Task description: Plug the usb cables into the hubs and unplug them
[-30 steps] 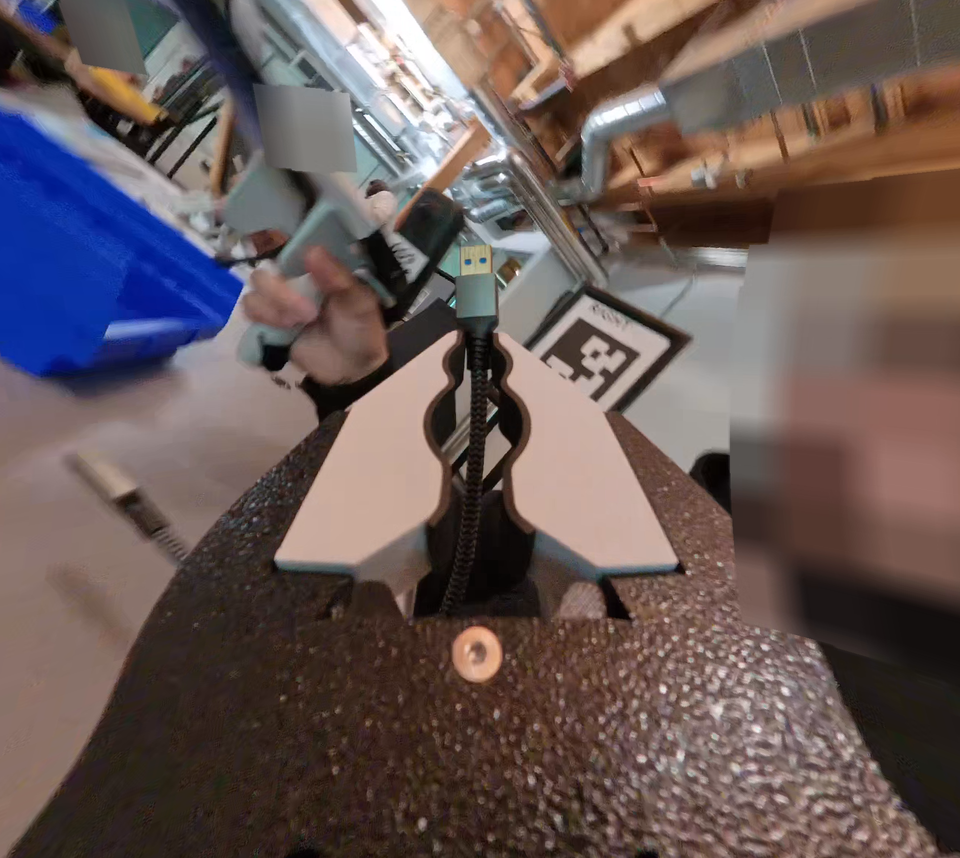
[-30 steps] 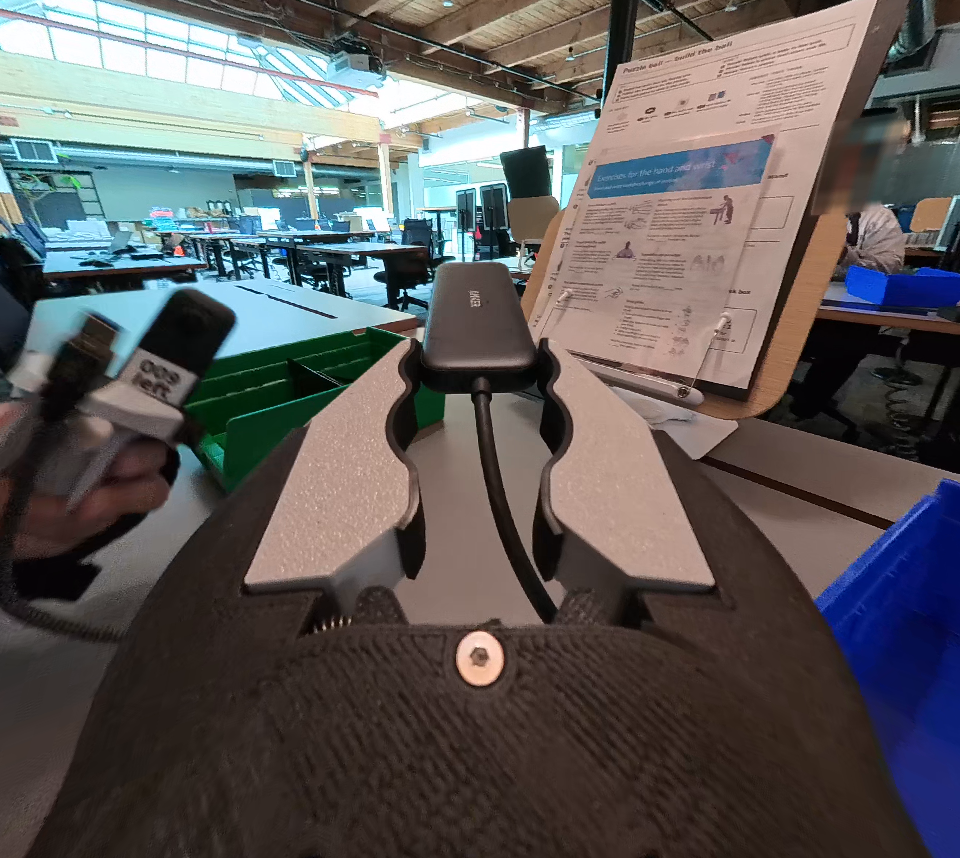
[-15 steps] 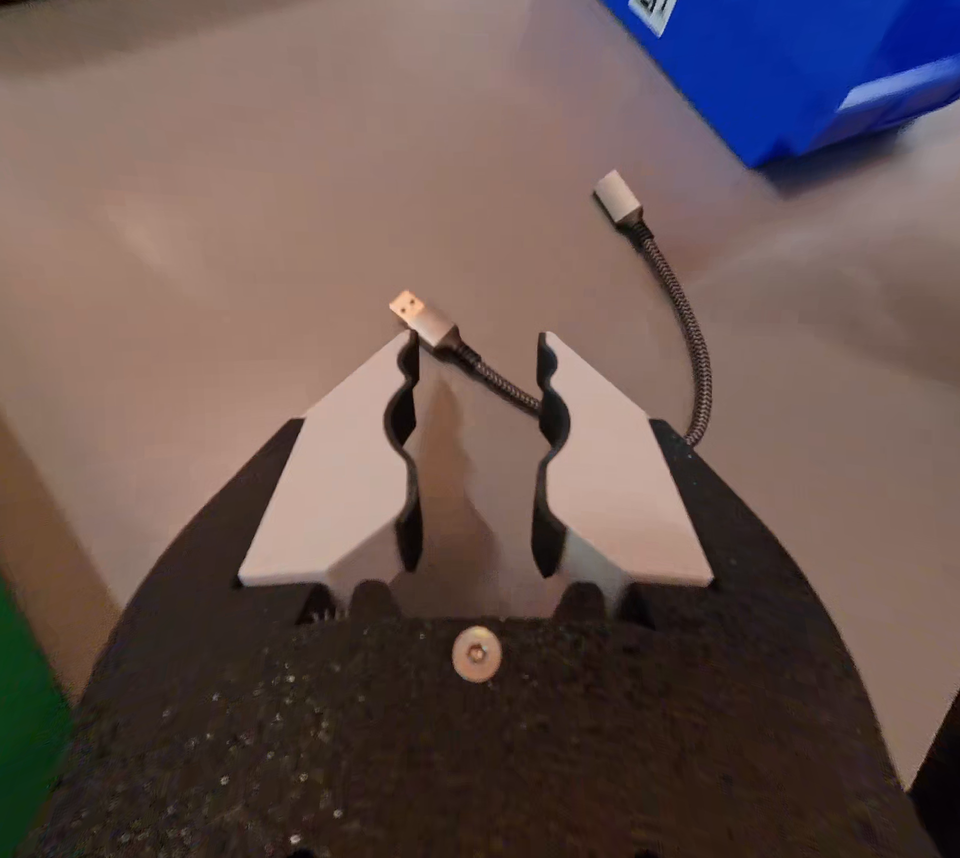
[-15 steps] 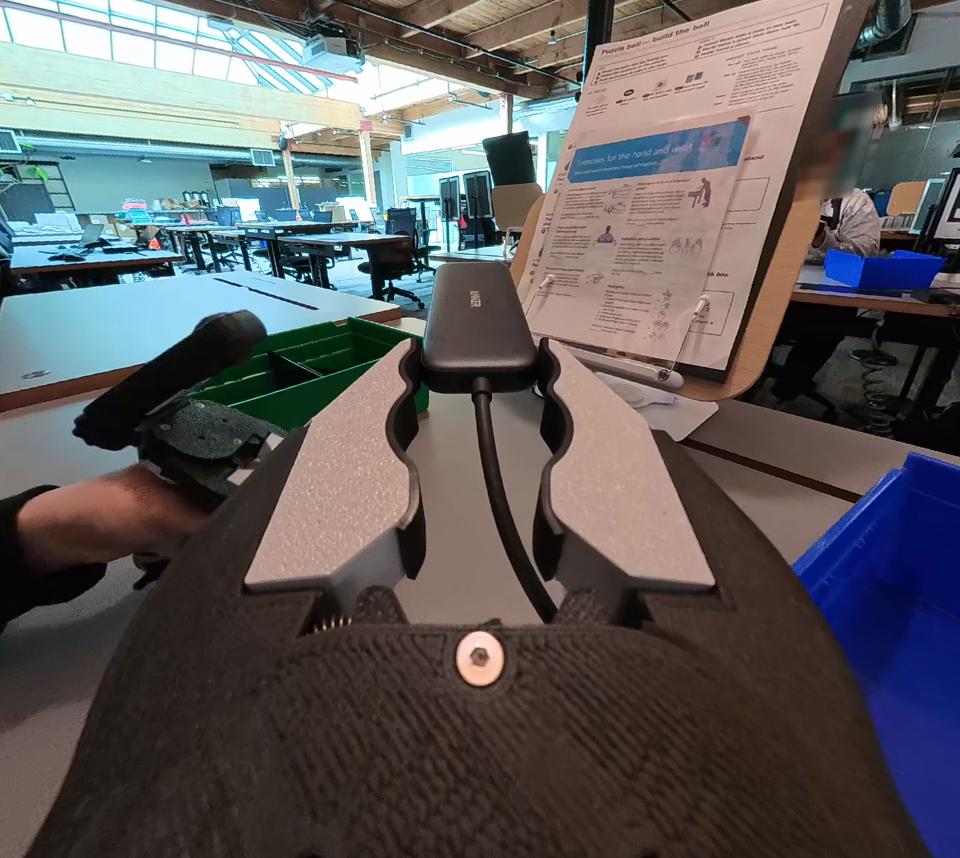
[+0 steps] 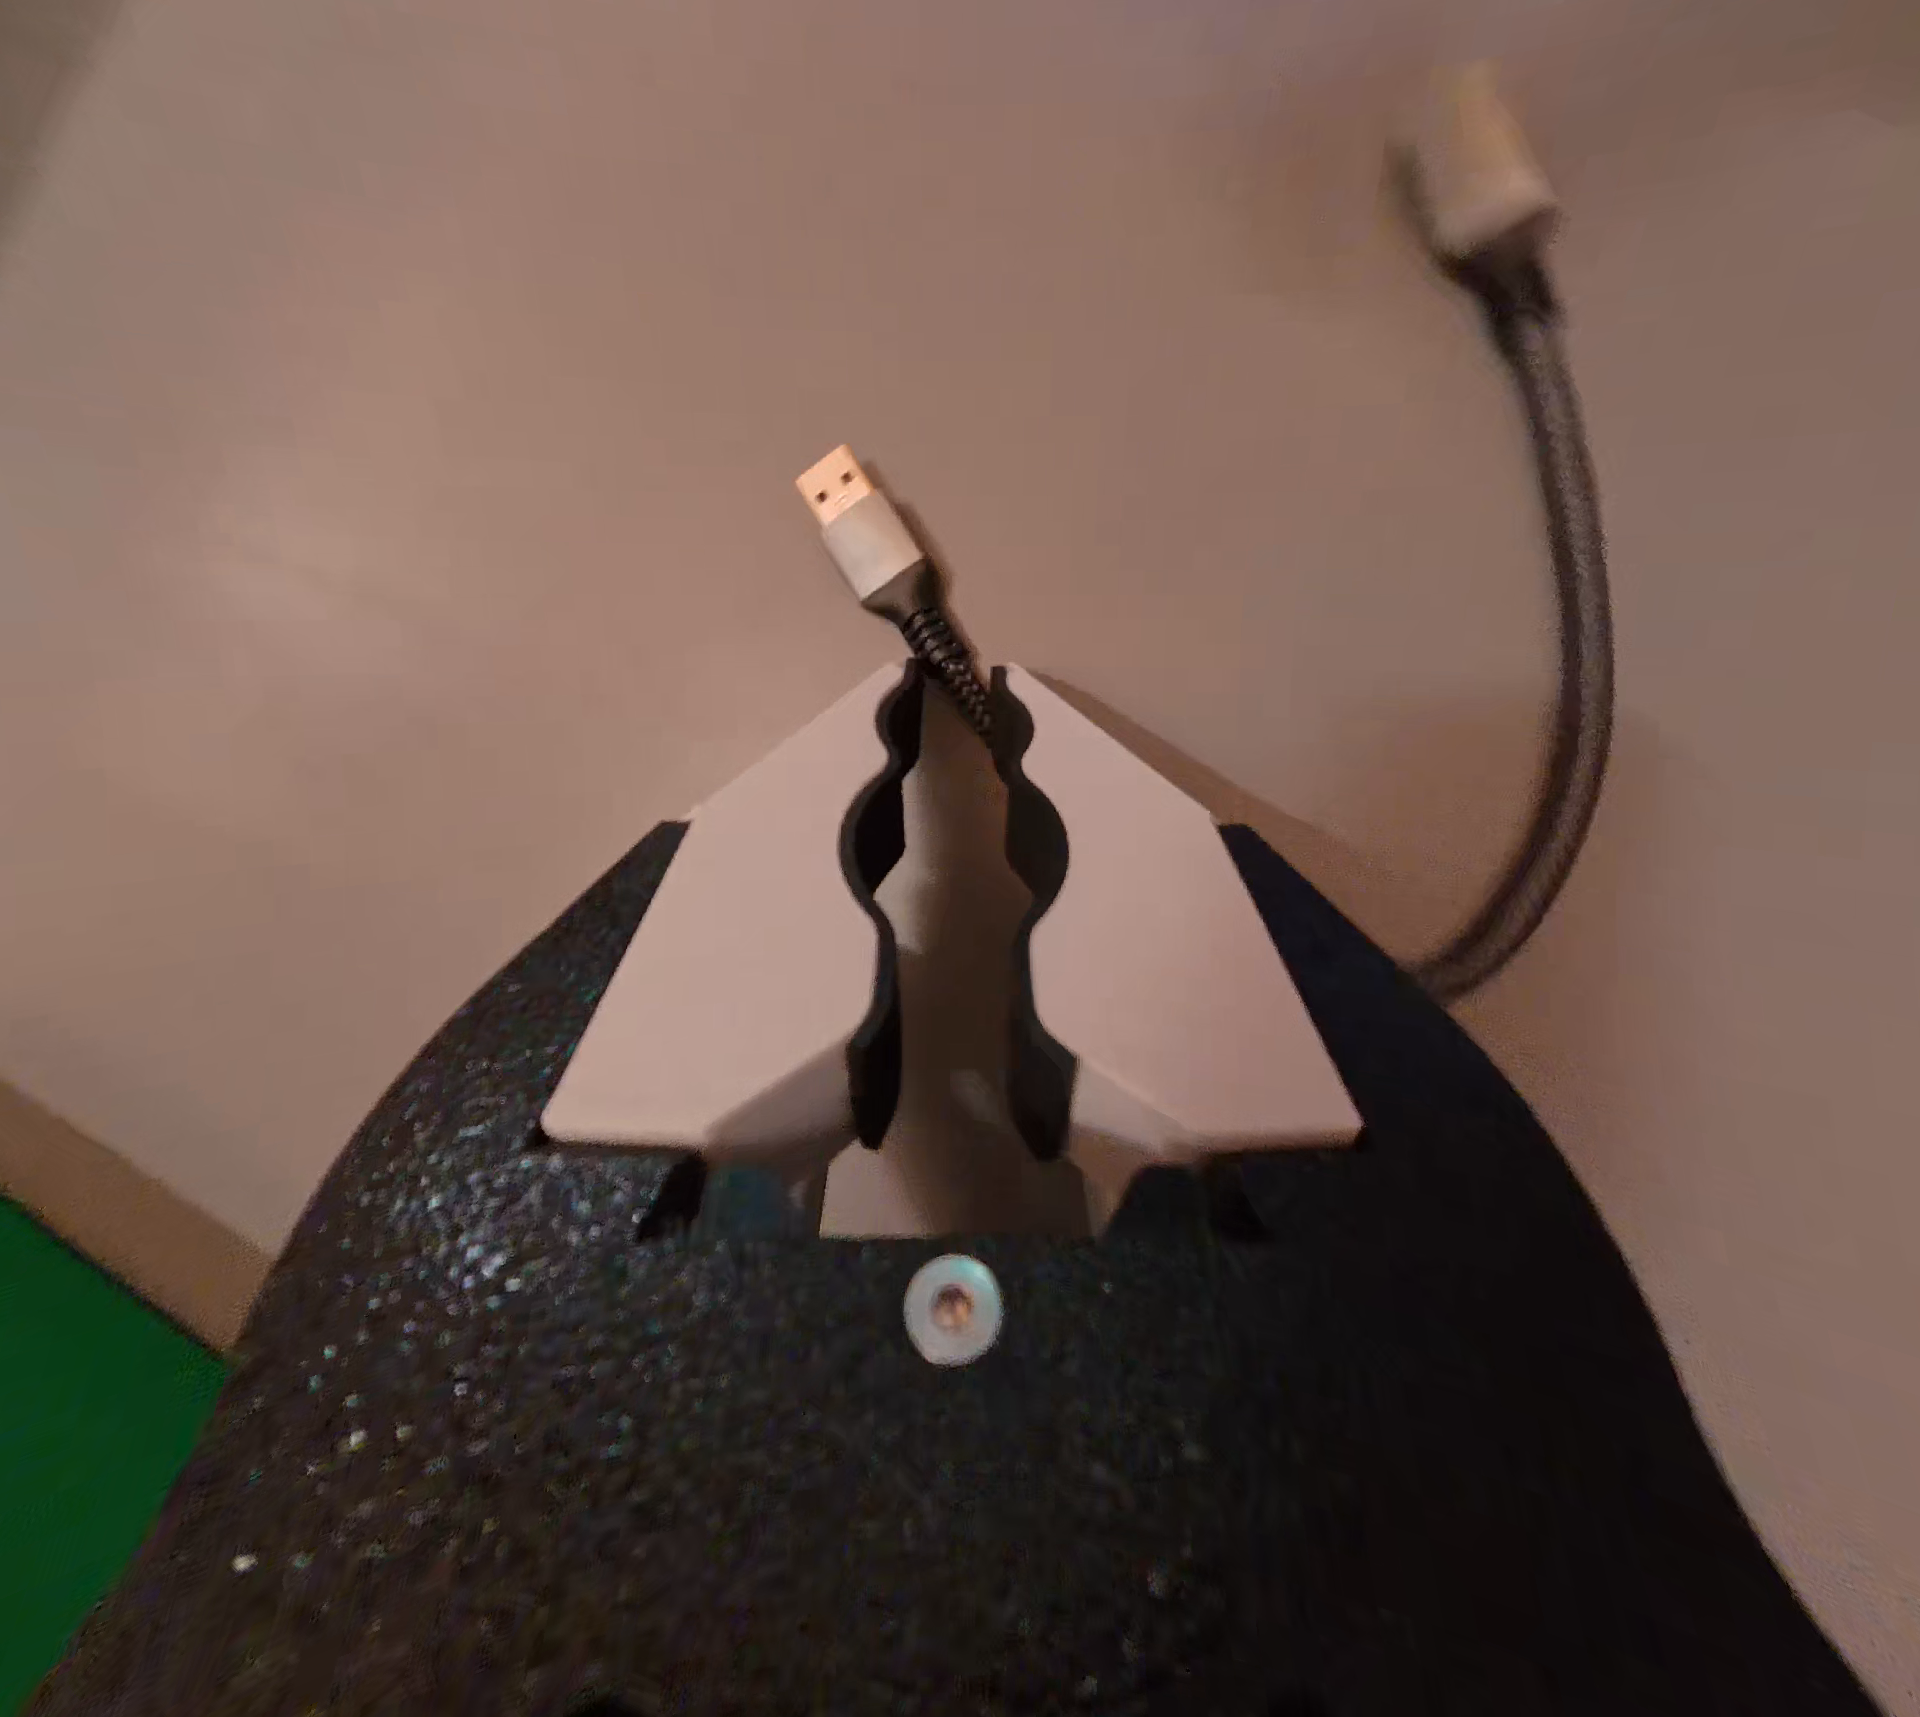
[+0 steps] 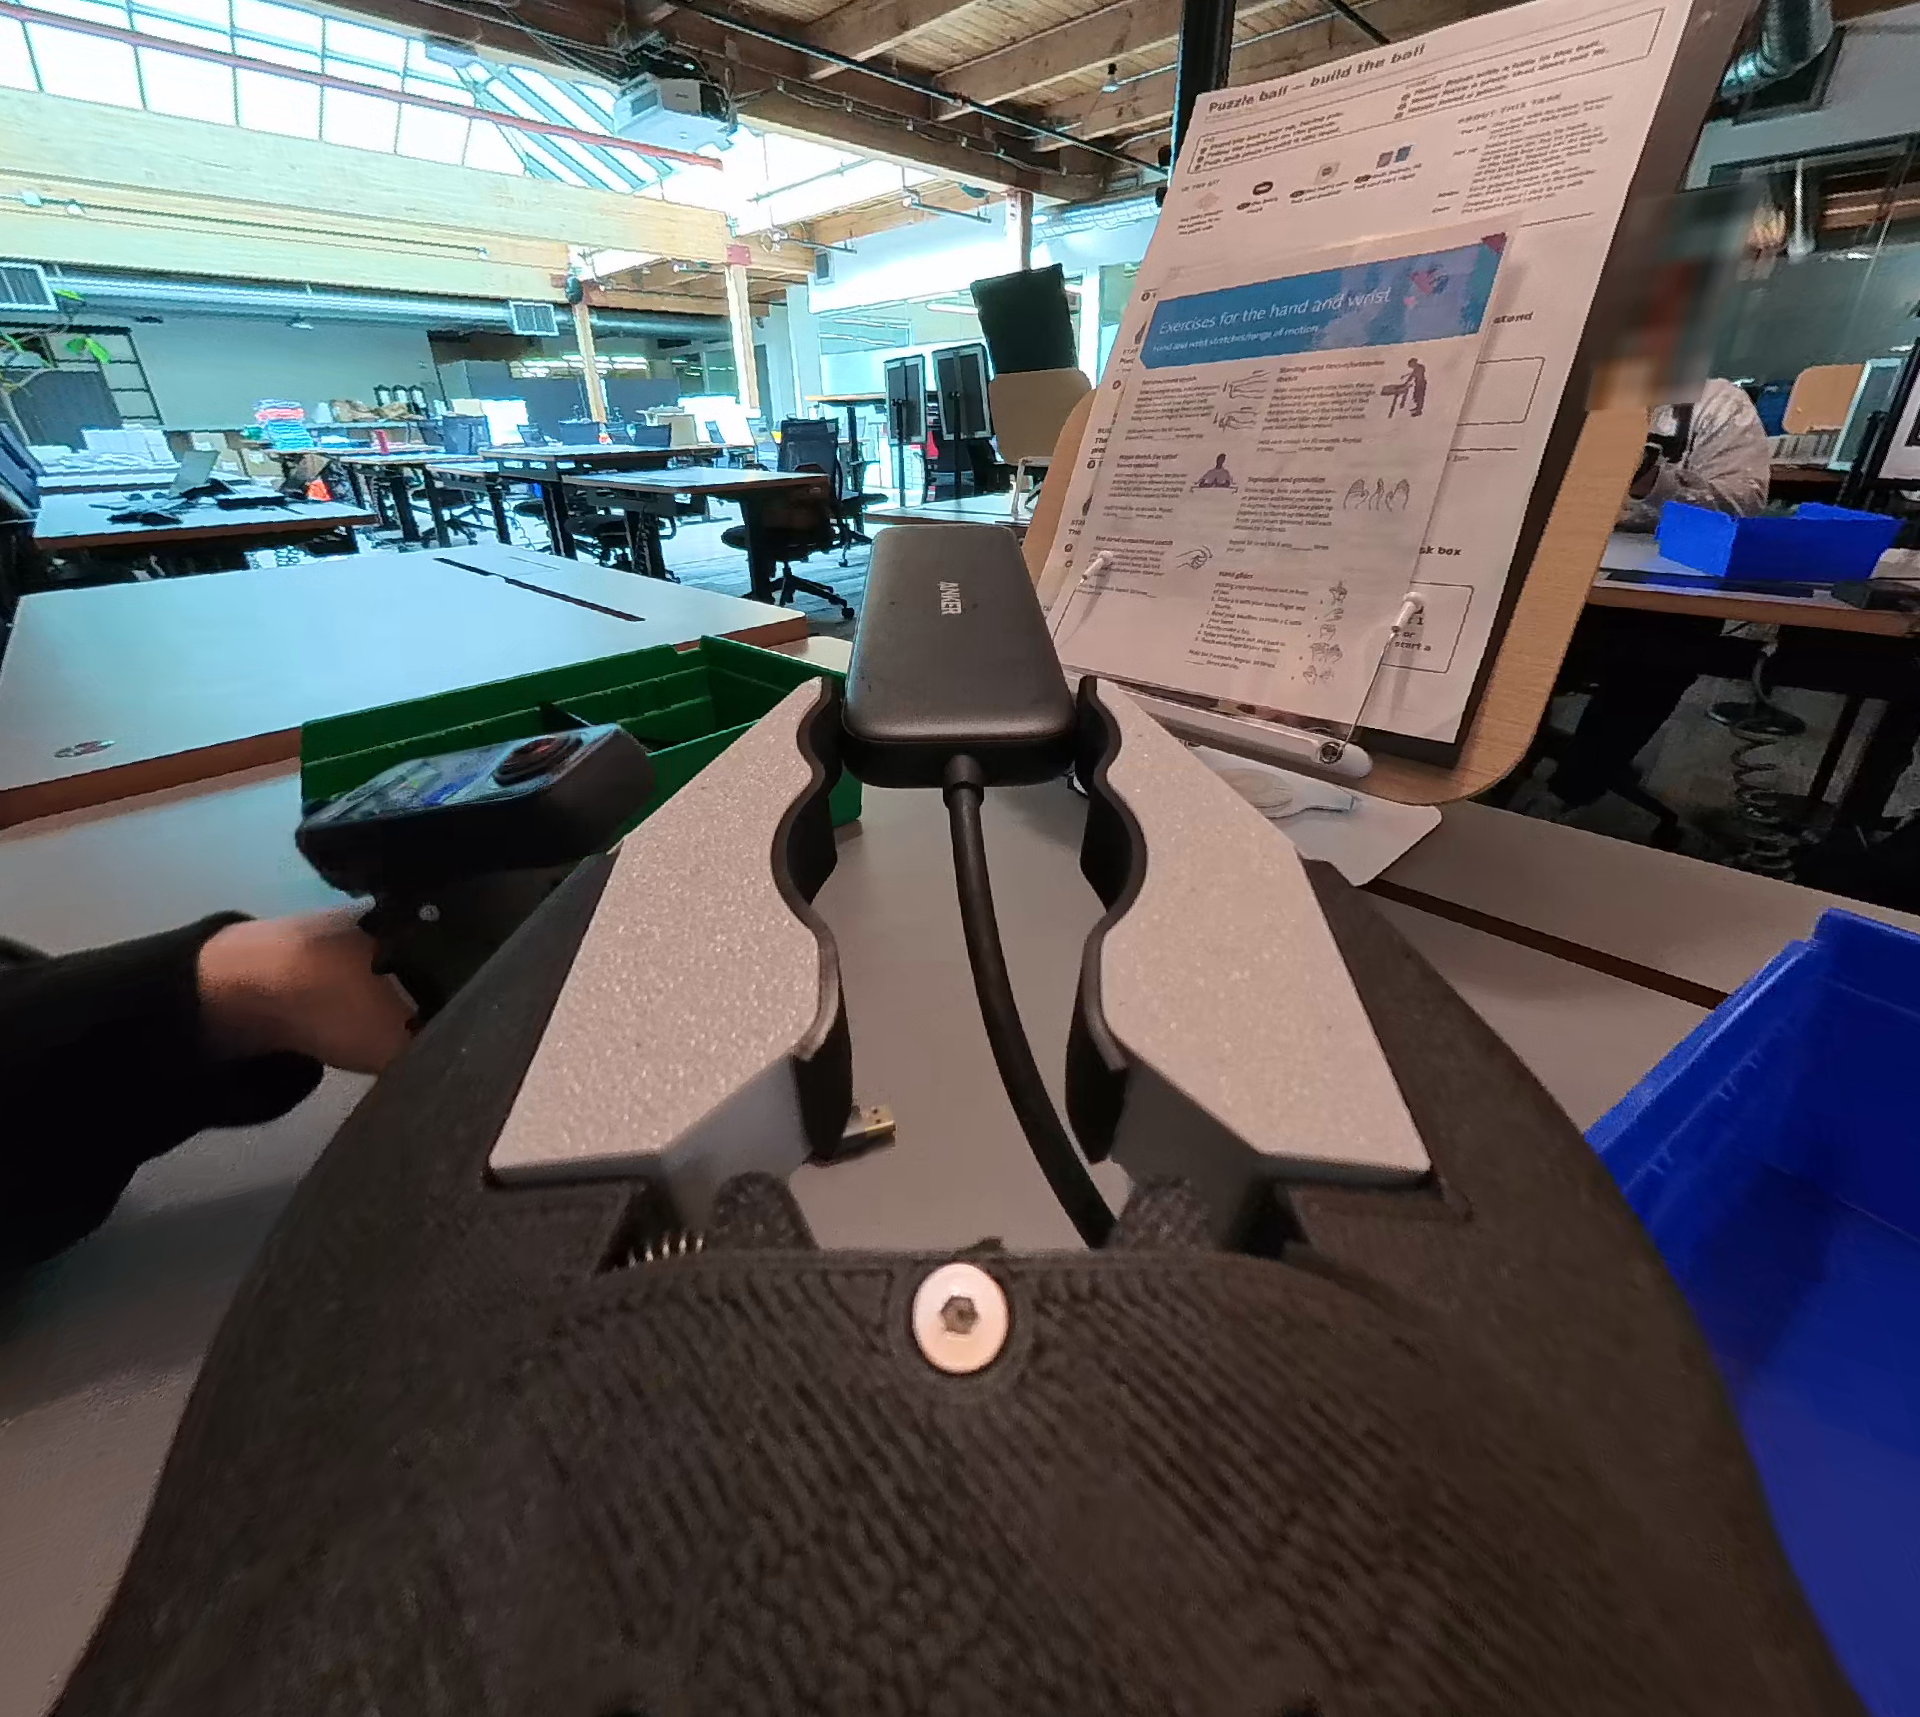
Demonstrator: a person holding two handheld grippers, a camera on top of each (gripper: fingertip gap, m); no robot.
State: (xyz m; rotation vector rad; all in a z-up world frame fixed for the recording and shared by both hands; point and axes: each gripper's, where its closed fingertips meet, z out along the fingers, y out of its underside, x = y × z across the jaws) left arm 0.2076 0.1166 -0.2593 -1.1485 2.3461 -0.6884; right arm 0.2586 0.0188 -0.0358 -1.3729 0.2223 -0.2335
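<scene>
left gripper (image 5: 956,680) pinching braided cable (image 5: 951,665), right gripper (image 6: 956,711) clamping smooth black hub (image 6: 951,628)

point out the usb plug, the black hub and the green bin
usb plug (image 5: 854,541), left wrist view, on its grey housing.
black hub (image 6: 951,639), right wrist view, on its top face.
green bin (image 6: 665,691), right wrist view, on its near wall.
</scene>
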